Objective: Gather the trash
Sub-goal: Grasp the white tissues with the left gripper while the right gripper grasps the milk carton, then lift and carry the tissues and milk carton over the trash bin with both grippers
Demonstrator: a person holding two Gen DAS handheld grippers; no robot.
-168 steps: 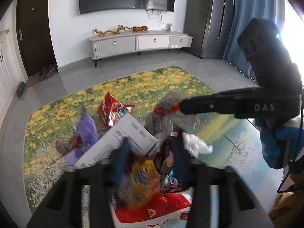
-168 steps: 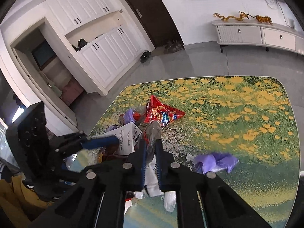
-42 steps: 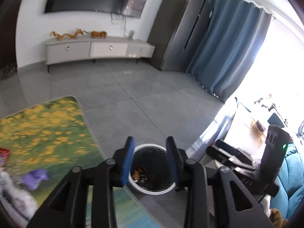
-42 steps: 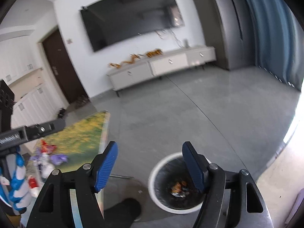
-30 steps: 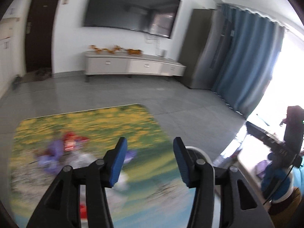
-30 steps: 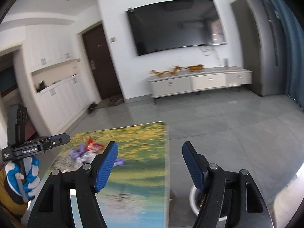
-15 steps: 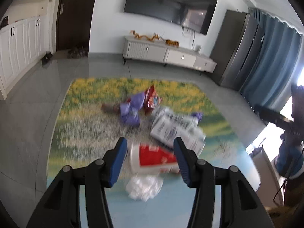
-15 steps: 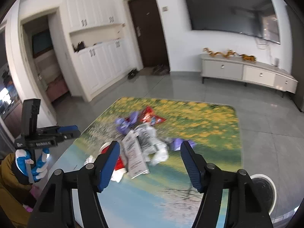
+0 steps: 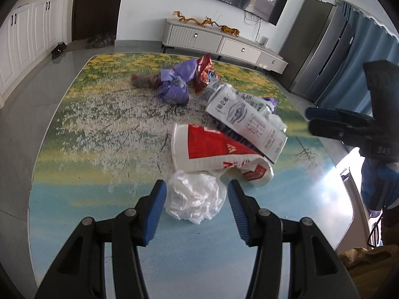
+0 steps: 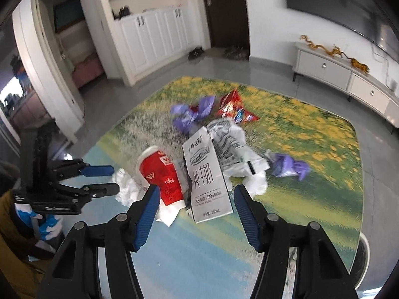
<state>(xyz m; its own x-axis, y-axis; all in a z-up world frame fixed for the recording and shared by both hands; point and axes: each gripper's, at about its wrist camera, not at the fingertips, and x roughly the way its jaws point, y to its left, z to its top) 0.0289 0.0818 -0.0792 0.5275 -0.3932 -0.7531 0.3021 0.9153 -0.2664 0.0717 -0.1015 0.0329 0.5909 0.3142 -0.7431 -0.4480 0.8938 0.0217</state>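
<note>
The left gripper hovers with jaws apart around a crumpled white wrapper near the surface's near edge. The right gripper's empty jaws are closing above the milk carton at mid-surface.

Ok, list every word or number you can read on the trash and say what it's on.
"纯牛奶": milk carton, large print.
"250mL": same carton, bottom edge.
"120": same carton, near the bottom; neighbouring small print is too blurred.
Red paper cup: white logo and lettering, too blurred to read.
Red snack bag: print unreadable.
</note>
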